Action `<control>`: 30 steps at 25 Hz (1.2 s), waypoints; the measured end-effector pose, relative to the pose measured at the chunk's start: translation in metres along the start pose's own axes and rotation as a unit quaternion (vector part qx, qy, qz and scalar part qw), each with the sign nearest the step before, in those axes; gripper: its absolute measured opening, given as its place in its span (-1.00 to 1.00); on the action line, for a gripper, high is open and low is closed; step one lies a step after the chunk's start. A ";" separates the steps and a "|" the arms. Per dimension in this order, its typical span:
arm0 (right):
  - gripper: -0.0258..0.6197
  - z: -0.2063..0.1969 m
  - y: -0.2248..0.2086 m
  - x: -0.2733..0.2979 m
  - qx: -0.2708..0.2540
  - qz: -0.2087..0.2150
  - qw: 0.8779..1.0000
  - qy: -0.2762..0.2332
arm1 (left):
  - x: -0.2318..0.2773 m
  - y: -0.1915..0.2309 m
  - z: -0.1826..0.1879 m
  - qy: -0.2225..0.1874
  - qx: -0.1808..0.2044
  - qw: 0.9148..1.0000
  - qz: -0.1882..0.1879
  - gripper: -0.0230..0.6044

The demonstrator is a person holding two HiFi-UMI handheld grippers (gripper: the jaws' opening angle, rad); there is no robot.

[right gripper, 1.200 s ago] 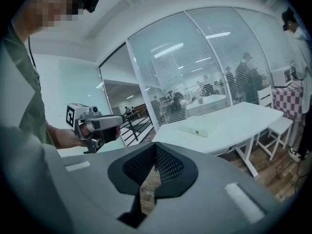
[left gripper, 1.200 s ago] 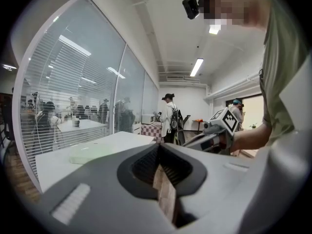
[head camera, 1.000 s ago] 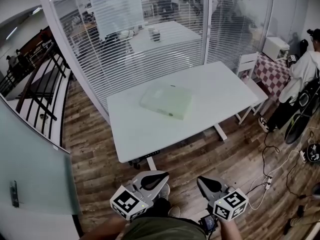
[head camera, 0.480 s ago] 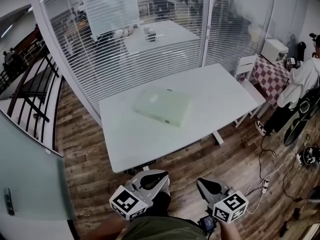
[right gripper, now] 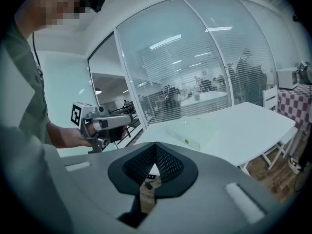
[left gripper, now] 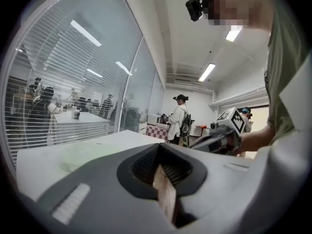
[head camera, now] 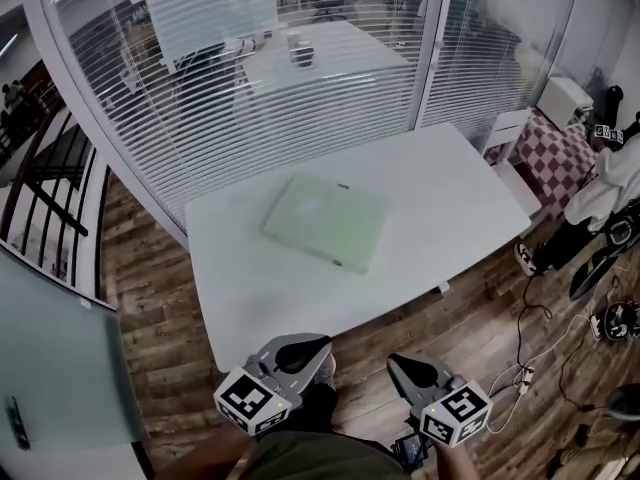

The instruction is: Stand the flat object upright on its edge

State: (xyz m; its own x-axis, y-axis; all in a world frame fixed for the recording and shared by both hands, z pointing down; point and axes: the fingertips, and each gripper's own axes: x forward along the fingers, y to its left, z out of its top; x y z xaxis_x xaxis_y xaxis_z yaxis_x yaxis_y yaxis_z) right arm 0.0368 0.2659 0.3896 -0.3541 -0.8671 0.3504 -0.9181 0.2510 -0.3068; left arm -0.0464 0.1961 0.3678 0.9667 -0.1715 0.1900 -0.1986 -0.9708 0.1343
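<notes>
- The glass wall [head camera: 300,88] with its blinds stands farthest ahead of my claws, beyond the desk
- The desk [head camera: 440,208] is white and spreads out ahead of and below both claws, with its near edge the part closest to them
- The flat object [head camera: 325,220], a pale green slab, lies on its broad face about the middle of the desk, ahead of both claws and well apart from them; nothing is leaning on it or lifting it
- My left claw [head camera: 305,348] is clenched tight on nothing, pads pressed together, held low before my body and short of the slab
- My right claw [head camera: 405,366] is clenched and empty too, just beside the left one and pointing the same way, toward the desk
- I judge this to be the approach: the slab is untouched, and no edge of it has been raised yet
- The next move, as I see it, calls for carrying both claws out over the desk to the slab and releasing at least one so its pads can take hold of an edge
- After that I would tip the slab up about the opposite edge, with the other claw braced against it so it cannot slide or topple past upright
</notes>
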 end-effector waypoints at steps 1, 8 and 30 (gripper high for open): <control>-0.89 0.004 -0.005 0.009 0.001 0.000 1.000 0.002 | 0.006 0.009 -0.001 0.002 -0.004 1.000 -0.001 -0.93; -0.89 0.029 -0.042 0.068 0.012 0.005 1.000 0.016 | 0.041 0.066 -0.002 0.021 -0.020 0.999 -0.015 -0.93; -0.89 0.079 -0.123 0.212 -0.011 0.030 0.996 0.079 | 0.090 0.207 -0.043 0.066 -0.130 0.989 0.024 -0.93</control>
State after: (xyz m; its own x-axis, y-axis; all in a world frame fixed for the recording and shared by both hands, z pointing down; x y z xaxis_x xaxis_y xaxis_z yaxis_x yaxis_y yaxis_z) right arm 0.0888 0.0173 0.4322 -0.4308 -0.7721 0.4672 -0.8973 0.3116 -0.3125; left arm -0.0077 -0.0131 0.4546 0.9293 -0.1757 0.3249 -0.2943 -0.8837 0.3640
